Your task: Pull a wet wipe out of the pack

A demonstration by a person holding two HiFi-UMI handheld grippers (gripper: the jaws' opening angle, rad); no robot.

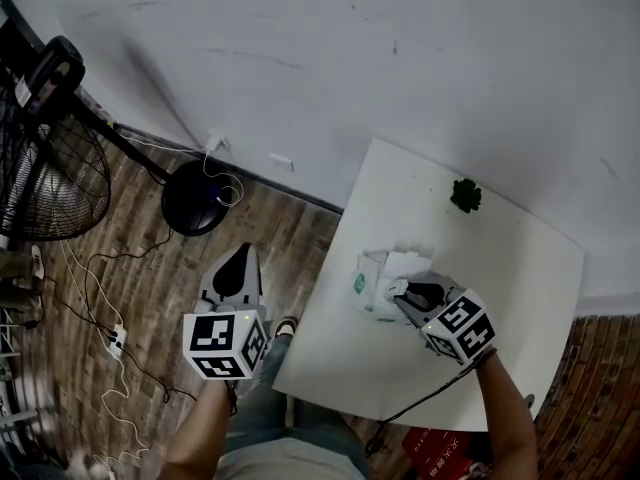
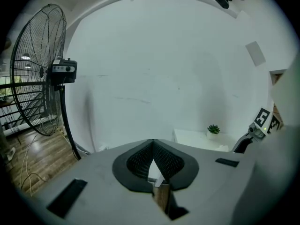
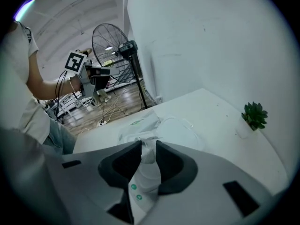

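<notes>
The wet wipe pack [image 1: 372,286] lies near the left edge of the white table [image 1: 520,298], with its clear lid [image 3: 183,129] flipped open. My right gripper [image 1: 412,294] hangs just above the pack. Its jaws are shut on a white wet wipe [image 3: 149,150] that rises out of the pack's [image 3: 140,125] opening. My left gripper [image 1: 236,276] is off the table's left side, over the wooden floor. In the left gripper view its jaws [image 2: 152,143] meet at the tips and hold nothing.
A small green plant [image 1: 465,195] stands at the table's far edge. To the left a pedestal fan [image 1: 45,158] with a round black base [image 1: 195,198] stands on the floor, along with cables and a power strip [image 1: 117,341]. A white wall runs behind.
</notes>
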